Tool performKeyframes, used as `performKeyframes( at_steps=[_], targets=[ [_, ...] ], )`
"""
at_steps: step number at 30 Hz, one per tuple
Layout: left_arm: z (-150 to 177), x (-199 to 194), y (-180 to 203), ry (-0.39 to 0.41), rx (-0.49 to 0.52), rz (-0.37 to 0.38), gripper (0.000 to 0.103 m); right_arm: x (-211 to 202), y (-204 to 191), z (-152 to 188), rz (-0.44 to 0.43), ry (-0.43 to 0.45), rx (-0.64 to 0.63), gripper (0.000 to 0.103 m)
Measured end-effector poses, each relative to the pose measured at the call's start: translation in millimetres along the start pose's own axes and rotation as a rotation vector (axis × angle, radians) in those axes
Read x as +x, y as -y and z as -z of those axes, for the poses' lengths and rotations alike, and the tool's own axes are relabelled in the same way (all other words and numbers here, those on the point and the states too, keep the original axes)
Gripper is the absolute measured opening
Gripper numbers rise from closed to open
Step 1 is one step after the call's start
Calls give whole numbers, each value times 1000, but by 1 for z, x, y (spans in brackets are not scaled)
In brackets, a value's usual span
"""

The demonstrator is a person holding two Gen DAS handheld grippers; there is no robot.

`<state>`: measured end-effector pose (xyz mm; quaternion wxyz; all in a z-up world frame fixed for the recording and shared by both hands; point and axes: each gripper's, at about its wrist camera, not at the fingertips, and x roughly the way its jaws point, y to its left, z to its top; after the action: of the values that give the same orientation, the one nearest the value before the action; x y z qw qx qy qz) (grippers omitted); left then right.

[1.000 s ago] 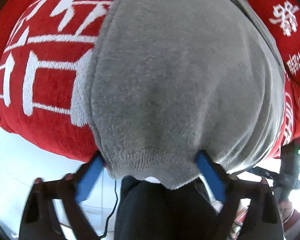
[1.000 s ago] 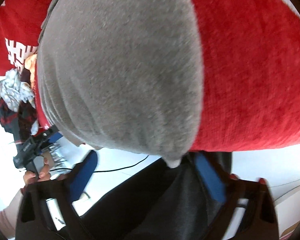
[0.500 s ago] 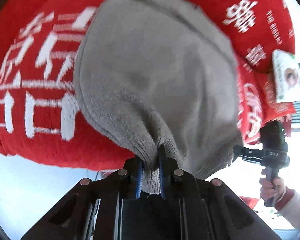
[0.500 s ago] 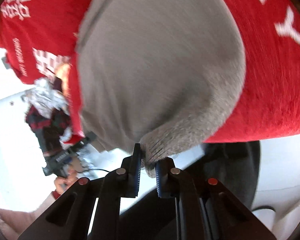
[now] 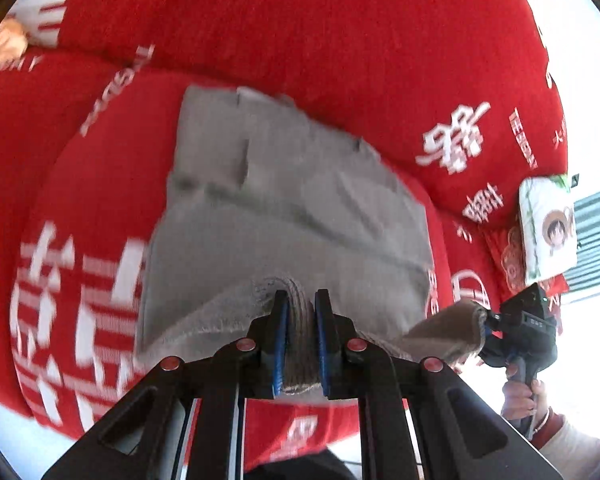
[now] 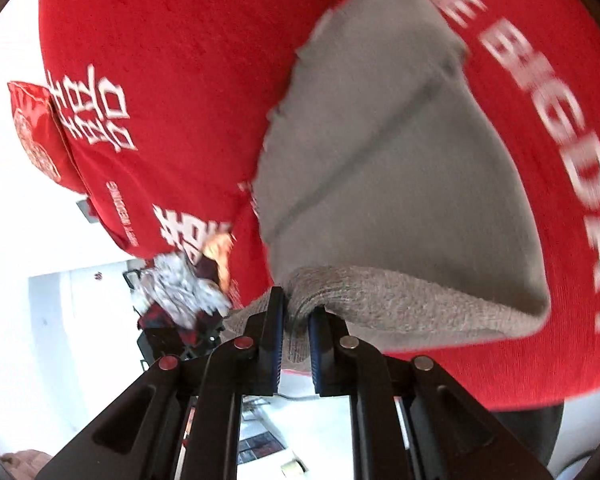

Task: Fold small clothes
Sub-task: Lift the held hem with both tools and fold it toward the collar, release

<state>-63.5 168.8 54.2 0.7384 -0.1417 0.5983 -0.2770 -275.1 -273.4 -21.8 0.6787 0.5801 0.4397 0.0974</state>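
A grey knitted garment lies on a red sofa cover with white lettering. My left gripper is shut on its ribbed hem, lifted off the cushion. My right gripper is shut on the other corner of the same hem. The garment hangs down and away from both grippers toward the sofa back. The right gripper also shows in the left wrist view, holding the far corner of the hem.
A white cushion with a cartoon face stands on the sofa at the right. A heap of patterned and dark clothes lies at the sofa's left end. White floor runs along the sofa front.
One second ago both grippers were open around the hem. They shut on it, and the hem has since been lifted and pulled back from the cushion, showing more of the garment.
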Motion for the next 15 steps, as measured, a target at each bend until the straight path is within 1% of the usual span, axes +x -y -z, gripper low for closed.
performKeyframes(
  at_steps=[3,5,7,9,10,12,13,14,15],
  targets=[
    [-32,7,2,29,-4,-1,14,6,-17,-35,-17,10,-19,12],
    [-60,15,1,50,-10,-5,14,8,-23,-62,-31,14,-19,12],
    [-78,22,1,60,-5,-20,14,13,-31,-89,-37,12,-30,5],
    [-100,37,2,65,-1,-34,14,19,-35,-111,-36,15,-36,5],
    [-110,46,2,64,-1,-53,14,23,-37,-123,-38,16,-68,5],
    [-121,59,1,52,3,-99,14,34,-39,-145,-18,9,-77,4],
    [-126,67,2,42,11,-139,14,39,-39,-156,5,-1,-80,4],
    [-128,71,3,33,19,-168,15,45,-40,-166,61,-14,-96,4],
    [-128,75,3,22,31,-211,15,48,-40,-171,113,-24,-113,8]
  ],
)
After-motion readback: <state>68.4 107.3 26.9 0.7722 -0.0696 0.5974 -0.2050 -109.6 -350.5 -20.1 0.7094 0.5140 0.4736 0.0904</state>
